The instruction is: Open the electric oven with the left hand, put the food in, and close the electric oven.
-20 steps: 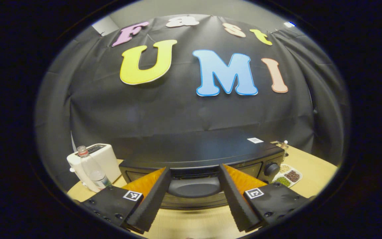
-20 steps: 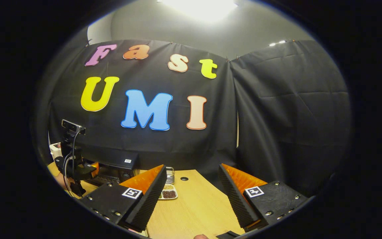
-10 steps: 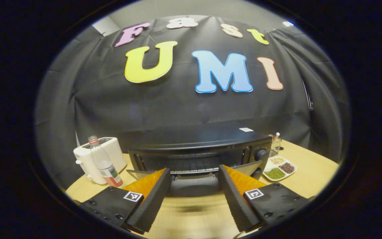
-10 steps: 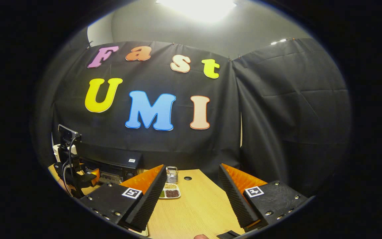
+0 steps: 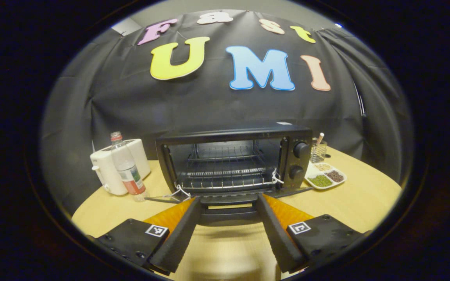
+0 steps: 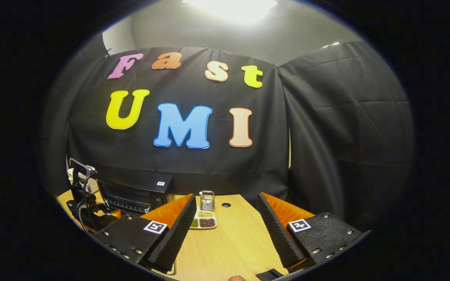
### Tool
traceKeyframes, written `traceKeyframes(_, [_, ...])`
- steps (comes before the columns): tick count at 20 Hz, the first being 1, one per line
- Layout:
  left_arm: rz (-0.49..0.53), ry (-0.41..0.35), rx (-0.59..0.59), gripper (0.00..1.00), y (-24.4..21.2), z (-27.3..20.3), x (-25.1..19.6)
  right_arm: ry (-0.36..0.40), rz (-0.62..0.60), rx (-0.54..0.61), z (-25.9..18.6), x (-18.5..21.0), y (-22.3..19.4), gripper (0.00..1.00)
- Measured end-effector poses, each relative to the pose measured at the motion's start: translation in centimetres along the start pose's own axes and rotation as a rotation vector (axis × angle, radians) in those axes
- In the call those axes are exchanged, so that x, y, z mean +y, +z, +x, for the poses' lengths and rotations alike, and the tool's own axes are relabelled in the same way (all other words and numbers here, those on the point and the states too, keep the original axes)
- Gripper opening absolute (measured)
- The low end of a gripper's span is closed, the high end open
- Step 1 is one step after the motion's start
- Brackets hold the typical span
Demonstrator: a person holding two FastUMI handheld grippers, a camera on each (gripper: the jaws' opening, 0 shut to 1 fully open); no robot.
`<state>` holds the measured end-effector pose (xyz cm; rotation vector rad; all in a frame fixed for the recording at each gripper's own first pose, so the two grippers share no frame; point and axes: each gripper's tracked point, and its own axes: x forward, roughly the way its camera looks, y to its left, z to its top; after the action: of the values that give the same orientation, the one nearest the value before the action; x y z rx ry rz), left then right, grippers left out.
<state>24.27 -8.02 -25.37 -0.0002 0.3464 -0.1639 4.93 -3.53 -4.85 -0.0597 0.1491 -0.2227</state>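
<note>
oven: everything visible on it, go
The electric oven is a black box, metal by the look, standing upright on the wooden table. Its door is folded down flat toward the camera, and a wire rack sits inside with no food on it. Two knobs are stacked on its right panel. The left tongs, open, straddle the door handle; contact unclear.

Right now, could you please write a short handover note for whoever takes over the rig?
Left gripper: open, holding nothing, just in front of the lowered oven door.
Right gripper: open, holding nothing, over the table.
Oven: open, wire rack bare.
Done: door opened.
Left: put the food in, close the door. The divided dish right of the oven may be the food; I cannot tell.
</note>
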Motion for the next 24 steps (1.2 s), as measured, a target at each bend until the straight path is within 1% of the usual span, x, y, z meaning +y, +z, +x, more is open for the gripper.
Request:
traceKeyframes(1, [0.002,-0.003,0.014,0.97,-0.9,-0.1,-0.2,0.005,0.001,0.007,0.1,0.2,-0.2,0.97])
traceKeyframes(3, [0.010,-0.005,0.035,0.96,-2.1,-0.2,-0.2,0.013,0.016,0.019,0.3,0.6,-0.5,0.97])
traceKeyframes(4, [0.009,-0.006,0.042,0.91,-2.6,-0.3,-0.2,0.020,0.028,0.031,0.5,1.0,-0.9,0.97])
traceKeyframes(5, [0.006,-0.009,0.048,0.91,-3.1,-0.4,-0.3,0.028,0.037,0.047,0.7,1.5,-1.3,0.97])
traceKeyframes(8, [-0.010,-0.036,0.082,1.00,-4.9,-0.7,-0.7,0.049,0.066,0.089,1.6,2.9,-2.2,0.97])
traceKeyframes(9, [-0.012,-0.049,0.098,0.92,-5.5,-1.1,-1.0,0.062,0.085,0.096,1.8,3.6,-2.2,0.97])
traceKeyframes(10, [-0.009,-0.061,0.101,1.00,-5.7,-1.4,-1.1,0.074,0.100,0.104,2.1,4.3,-2.4,0.97])
traceKeyframes(12, [0.000,-0.079,0.095,0.97,-5.6,-2.3,-1.4,0.104,0.107,0.115,2.8,5.6,-2.8,0.97])
traceKeyframes(13, [0.001,-0.081,0.081,0.97,-4.9,-3.0,-1.3,0.121,0.106,0.124,3.1,6.1,-3.0,0.97])
traceKeyframes(14, [0.001,-0.079,0.066,1.00,-4.1,-3.6,-1.2,0.149,0.114,0.141,3.2,6.7,-3.4,0.98])
traceKeyframes(17, [-0.028,-0.033,0.006,1.00,-0.5,-6.5,-0.1,0.284,0.160,0.197,2.9,9.0,-4.4,0.98])
traceKeyframes(19, [-0.057,0.014,-0.058,0.91,2.8,-8.8,0.6,0.376,0.170,0.252,2.7,10.0,-5.7,0.98])
traceKeyframes(21, [-0.068,0.070,-0.118,0.97,5.8,-11.3,1.7,0.485,0.190,0.332,2.4,11.3,-7.2,0.98])
traceKeyframes(22, [-0.064,0.093,-0.144,0.94,7.2,-12.5,2.1,0.526,0.202,0.375,2.1,11.5,-8.1,0.98])
traceKeyframes(23, [-0.054,0.119,-0.168,0.96,8.3,-13.8,2.5,0.562,0.214,0.422,2.0,11.8,-9.1,0.98])
traceKeyframes(24, [-0.045,0.143,-0.196,0.96,9.6,-15.1,3.0,0.596,0.232,0.478,1.6,12.1,-10.1,0.98])
